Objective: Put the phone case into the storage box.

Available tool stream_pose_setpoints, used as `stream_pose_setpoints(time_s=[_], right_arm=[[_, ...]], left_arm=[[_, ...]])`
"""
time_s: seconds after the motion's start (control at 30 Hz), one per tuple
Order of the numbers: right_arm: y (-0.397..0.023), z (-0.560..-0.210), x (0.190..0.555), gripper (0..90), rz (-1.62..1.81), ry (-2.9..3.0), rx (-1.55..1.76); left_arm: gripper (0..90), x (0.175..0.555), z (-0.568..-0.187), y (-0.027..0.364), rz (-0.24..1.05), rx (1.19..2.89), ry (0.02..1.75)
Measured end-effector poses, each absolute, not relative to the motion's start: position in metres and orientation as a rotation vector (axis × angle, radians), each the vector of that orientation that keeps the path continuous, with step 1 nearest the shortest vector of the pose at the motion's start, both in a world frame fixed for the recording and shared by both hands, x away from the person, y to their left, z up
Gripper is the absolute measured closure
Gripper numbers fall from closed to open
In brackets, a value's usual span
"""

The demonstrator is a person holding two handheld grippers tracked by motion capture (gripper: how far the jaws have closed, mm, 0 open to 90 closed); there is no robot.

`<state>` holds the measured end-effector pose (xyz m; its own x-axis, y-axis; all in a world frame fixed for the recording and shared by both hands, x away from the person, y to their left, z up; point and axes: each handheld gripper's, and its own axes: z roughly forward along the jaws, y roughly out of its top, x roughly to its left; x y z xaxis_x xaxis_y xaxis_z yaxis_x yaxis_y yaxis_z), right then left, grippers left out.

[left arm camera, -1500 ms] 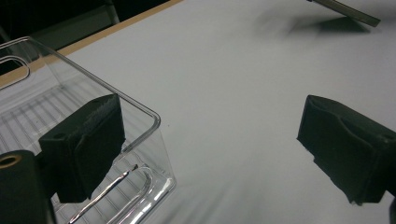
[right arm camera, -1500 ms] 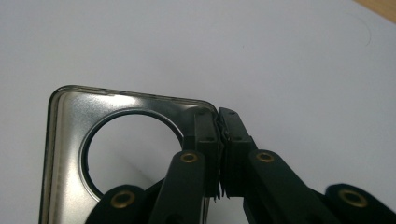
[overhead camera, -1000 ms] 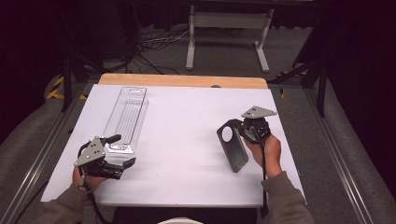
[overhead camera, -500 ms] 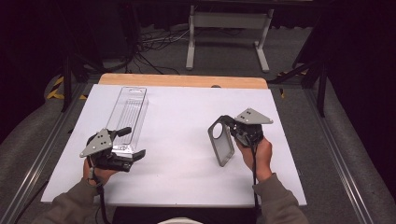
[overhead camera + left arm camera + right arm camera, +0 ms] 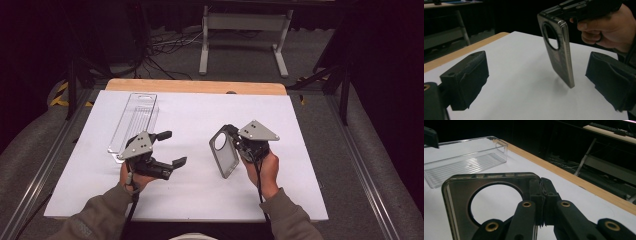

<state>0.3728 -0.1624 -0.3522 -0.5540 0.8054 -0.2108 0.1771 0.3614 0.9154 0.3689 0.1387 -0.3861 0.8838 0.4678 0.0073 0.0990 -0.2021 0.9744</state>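
A dark, see-through phone case with a round camera hole hangs above the white table, tilted on edge. My right gripper is shut on its upper corner; in the right gripper view the jaws pinch the case's rim beside the hole. My left gripper stands open just left of the case, low over the table. In the left gripper view the case hangs ahead between the two wide-apart jaws of that gripper, apart from both, with the person's right hand behind it.
A long clear plastic tray lies on the white sheet at the back left, also in the right gripper view. A wooden strip runs along the table's far edge. Metal rails flank both sides.
My left gripper has moved right and forward toward the case. My right gripper has carried the case left and lifted it more upright.
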Motion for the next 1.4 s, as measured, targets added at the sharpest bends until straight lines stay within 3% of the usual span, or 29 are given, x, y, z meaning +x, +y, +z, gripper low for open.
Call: stream_pose_setpoints(time_s=[0.27,0.5,0.67,0.87,1.0,1.13,1.4], right_arm=[[-0.155,-0.354,0.374,89.0,1.203,1.941,0.850],[-0.148,-0.355,0.372,89.0,1.193,1.925,0.838],[-0.144,-0.357,0.368,89.0,1.193,1.900,0.830],[-0.141,-0.357,0.364,89.1,1.197,1.878,0.810],[-0.138,-0.357,0.361,89.0,1.200,1.866,0.796],[-0.136,-0.358,0.360,88.9,1.195,1.858,0.790],[-0.134,-0.358,0.355,88.2,1.215,1.842,0.785]], left_arm=[[2.2,0.368,-0.388,0.113,0.334,1.771,0.417],[9.5,0.362,-0.385,0.097,0.305,1.759,0.391],[26.7,0.365,-0.386,0.089,0.309,1.747,0.440],[41.0,0.366,-0.388,0.088,0.338,1.739,0.465],[59.0,0.366,-0.389,0.092,0.341,1.694,0.477],[69.7,0.365,-0.388,0.093,0.349,1.698,0.476],[77.1,0.368,-0.388,0.101,0.393,1.677,0.494]])
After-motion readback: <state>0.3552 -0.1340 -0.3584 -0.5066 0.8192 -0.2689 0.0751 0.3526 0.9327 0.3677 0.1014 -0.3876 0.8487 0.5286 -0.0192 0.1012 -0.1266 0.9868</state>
